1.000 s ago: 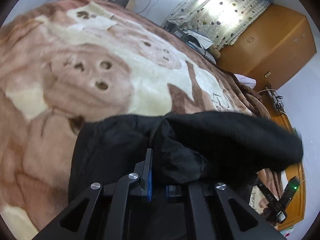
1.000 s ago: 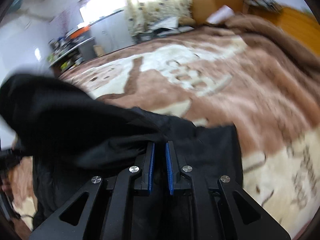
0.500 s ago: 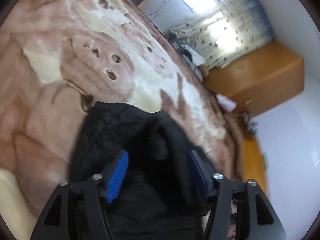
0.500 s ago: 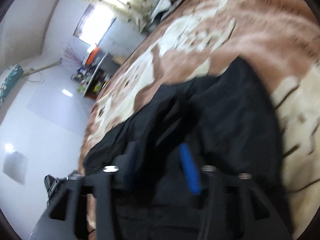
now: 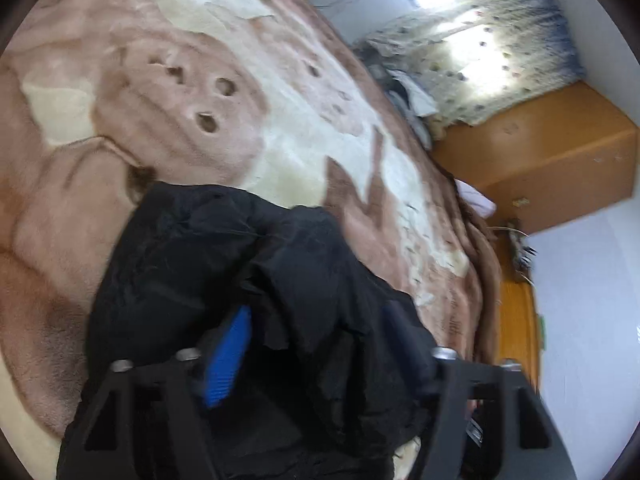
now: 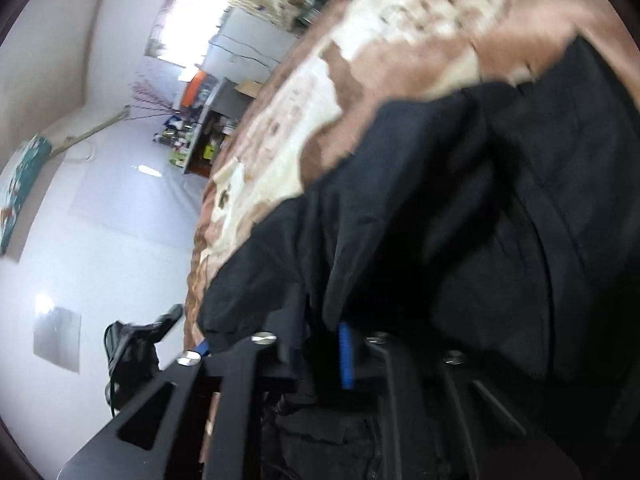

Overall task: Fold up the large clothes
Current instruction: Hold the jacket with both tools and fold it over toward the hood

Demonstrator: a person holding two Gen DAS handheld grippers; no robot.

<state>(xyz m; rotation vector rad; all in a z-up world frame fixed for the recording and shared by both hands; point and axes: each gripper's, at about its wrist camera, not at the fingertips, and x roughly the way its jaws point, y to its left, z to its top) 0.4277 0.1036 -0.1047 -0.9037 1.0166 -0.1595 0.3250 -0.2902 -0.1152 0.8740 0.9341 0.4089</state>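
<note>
Both grippers have released the black jacket (image 5: 224,264), left gripper (image 5: 316,344) wide open, right gripper (image 6: 320,344) apparently parted; jacket lies bunched lower centre on the blanket (image 5: 200,80), folding unfinished.

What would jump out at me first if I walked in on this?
A crumpled black garment heaped on a big brown-and-cream blanket that fills most of both views. Close to the camera, the left gripper straddles the cloth with its blue-padded fingers wide apart. Behind, a sunlit spotted curtain hangs beside an orange wardrobe.
</note>
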